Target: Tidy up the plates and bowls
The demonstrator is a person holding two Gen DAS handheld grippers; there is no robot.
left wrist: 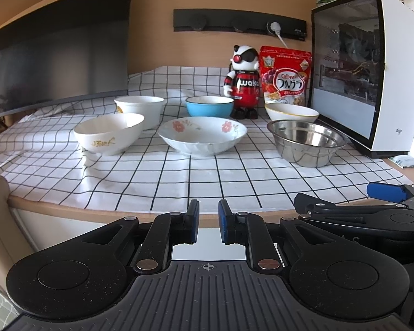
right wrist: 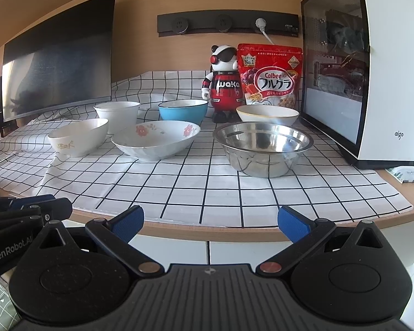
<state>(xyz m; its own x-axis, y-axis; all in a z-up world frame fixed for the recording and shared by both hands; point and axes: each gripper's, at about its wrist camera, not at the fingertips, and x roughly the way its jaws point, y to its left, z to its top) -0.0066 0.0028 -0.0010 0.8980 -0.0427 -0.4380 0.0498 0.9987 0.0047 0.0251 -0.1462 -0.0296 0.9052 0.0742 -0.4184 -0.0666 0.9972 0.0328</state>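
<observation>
Six bowls stand on the checked cloth. In front are a white bowl with gold writing, a flowered shallow bowl and a steel bowl. Behind them are a deep white bowl, a blue bowl and a gold-rimmed white bowl. My left gripper hovers before the table's front edge, shut, with nothing between its pads. My right gripper hangs beside it, facing the steel bowl, open wide and empty. Both are well short of the bowls.
A dark monitor stands at the back left and a white computer case at the right. A toy robot and a red cereal bag stand behind the bowls. The cloth's front strip is bare.
</observation>
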